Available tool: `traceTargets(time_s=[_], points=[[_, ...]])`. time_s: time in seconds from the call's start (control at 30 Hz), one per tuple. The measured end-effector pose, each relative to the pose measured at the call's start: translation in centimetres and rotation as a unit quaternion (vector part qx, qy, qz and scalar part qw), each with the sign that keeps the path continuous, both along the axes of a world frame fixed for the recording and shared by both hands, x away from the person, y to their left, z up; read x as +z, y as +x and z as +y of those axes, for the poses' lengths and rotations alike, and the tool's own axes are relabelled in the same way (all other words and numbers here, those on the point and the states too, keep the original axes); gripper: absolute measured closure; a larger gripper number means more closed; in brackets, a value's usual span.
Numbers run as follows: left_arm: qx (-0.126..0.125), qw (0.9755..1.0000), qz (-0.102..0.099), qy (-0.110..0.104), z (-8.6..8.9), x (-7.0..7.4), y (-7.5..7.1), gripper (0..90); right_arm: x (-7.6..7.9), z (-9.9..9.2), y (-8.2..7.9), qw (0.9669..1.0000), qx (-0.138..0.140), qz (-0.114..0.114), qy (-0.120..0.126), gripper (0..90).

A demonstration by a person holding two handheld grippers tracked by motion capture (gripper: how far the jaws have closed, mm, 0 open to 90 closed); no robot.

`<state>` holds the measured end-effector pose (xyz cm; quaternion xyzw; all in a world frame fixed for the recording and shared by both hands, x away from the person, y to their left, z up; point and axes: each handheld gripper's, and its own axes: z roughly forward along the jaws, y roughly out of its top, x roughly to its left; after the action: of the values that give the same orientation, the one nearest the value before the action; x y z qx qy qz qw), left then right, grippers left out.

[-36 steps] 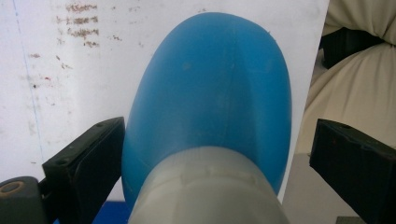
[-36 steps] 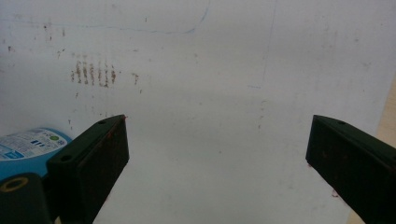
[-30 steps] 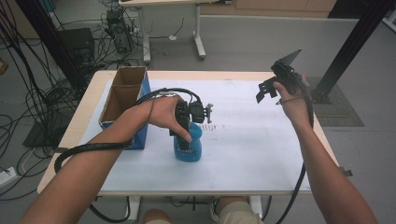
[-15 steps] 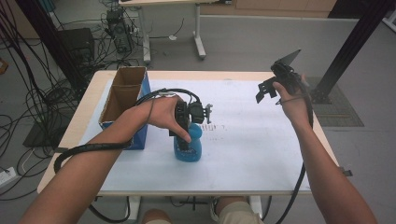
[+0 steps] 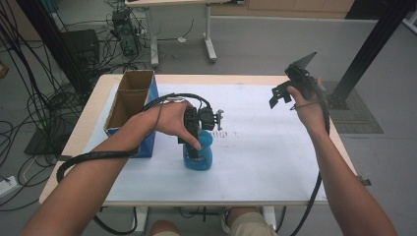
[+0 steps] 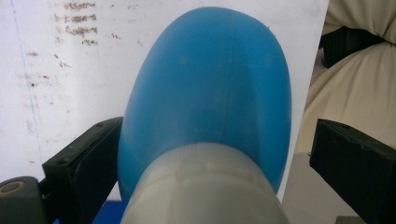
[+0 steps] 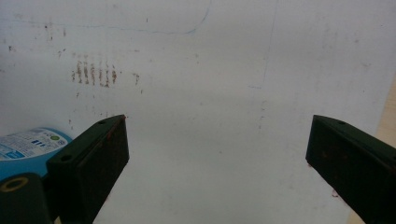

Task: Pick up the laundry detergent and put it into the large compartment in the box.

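White paper covers most of the table (image 5: 255, 196), with grey floor and loose cables beyond it at twelve o'clock. From the high view I see my left gripper (image 5: 196, 129) just left of the table's centre, pointing down over the blue bottle (image 5: 198, 156), which stands upright on the paper. An open cardboard box (image 5: 129, 101) sits at nine o'clock from the bottle, near the table's left edge.

Through the left gripper view, the bottle's blue body and pale neck sit between my jaws. The left jaw is against or just beside the bottle's side, I cannot tell which, while the right jaw stands well apart from it, so the claw is wide and not clamped.

My right gripper (image 5: 290, 86) is raised over the table's far right, at about two o'clock from the bottle and well apart from it. Its own view shows the jaws spread wide over stained paper, gripping nothing, with the bottle's label at the lower left corner.
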<state>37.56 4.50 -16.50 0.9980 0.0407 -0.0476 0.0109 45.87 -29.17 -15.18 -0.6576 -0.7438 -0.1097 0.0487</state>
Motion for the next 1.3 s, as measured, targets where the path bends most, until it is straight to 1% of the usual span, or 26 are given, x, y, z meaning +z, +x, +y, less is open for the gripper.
traceTargets(time_s=[0.97,1.3], points=[[-0.001,1.0,-0.006,-0.002,0.1,0.3,-0.18,5.1,0.03,0.13,-0.06,1.0,0.0,0.0,0.0,6.0],[-0.001,0.9999,-0.01,0.001,0.07,0.28,-0.2,5.2,0.06,0.04,0.0,1.0,-0.002,0.001,-0.001,6.0]])
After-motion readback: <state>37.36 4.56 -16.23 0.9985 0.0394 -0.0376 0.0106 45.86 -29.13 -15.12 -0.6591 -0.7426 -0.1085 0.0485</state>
